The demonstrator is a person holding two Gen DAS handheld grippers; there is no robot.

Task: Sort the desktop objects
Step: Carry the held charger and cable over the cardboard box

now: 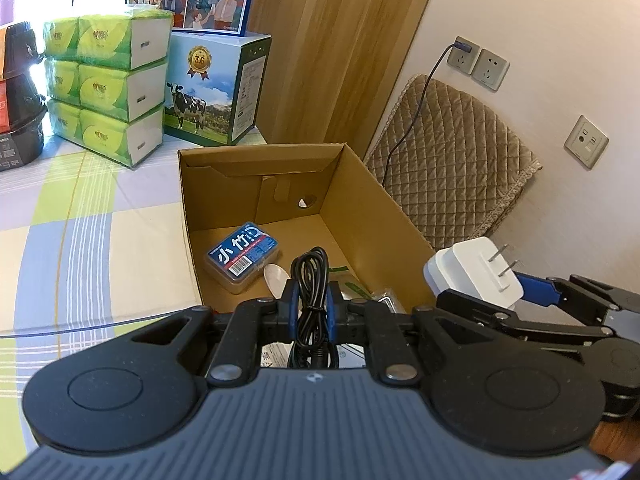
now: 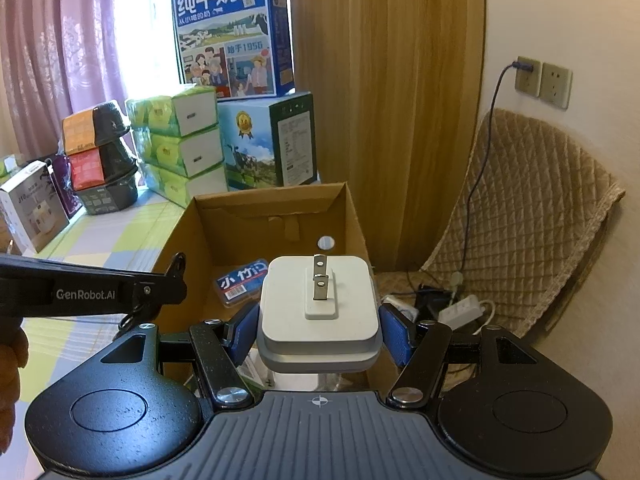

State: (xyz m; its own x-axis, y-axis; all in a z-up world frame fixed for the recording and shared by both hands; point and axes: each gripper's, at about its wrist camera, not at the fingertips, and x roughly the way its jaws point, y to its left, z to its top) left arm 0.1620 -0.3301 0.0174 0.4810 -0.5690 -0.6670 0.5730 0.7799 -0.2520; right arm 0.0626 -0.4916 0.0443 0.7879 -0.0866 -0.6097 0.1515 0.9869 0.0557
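Black and rubbery, the coiled cable (image 1: 310, 304) sat pinched between the blue pads of our left gripper (image 1: 311, 304), its loops bound by a thin tie and standing just above the near edge of the cardboard box (image 1: 384, 208). We held the right gripper (image 2: 319, 330) clamped on the white charger (image 2: 318, 312), a smooth, rounded square block of matte plastic with two flat metal prongs pointing away from us; in the left view the same charger (image 1: 476, 270) hung just beside the box's right wall.

Inside the box, whose corrugated brown walls stood open at the top, we saw a clear plastic case with a blue label (image 1: 243, 258) lying flat on the floor, a pale spoon-like piece (image 1: 276, 276) near it, and some crinkled packets at the near end, mostly hidden by our fingers.

We worked over a checked cloth (image 1: 80, 220) of pale green, lilac and cream squares. Behind the box stood wrapped green tissue packs (image 1: 108, 88) stacked in three tiers, and a glossy milk carton with a cow (image 1: 216, 88) carrying a second blue carton (image 2: 232, 32). To the right ran wood-grain panelling (image 1: 340, 48), a cream wall with sockets (image 1: 476, 62), and a quilted tan cushion (image 1: 452, 168) leaning against it. Pink patterned curtains (image 2: 52, 52) hung at the bright window.
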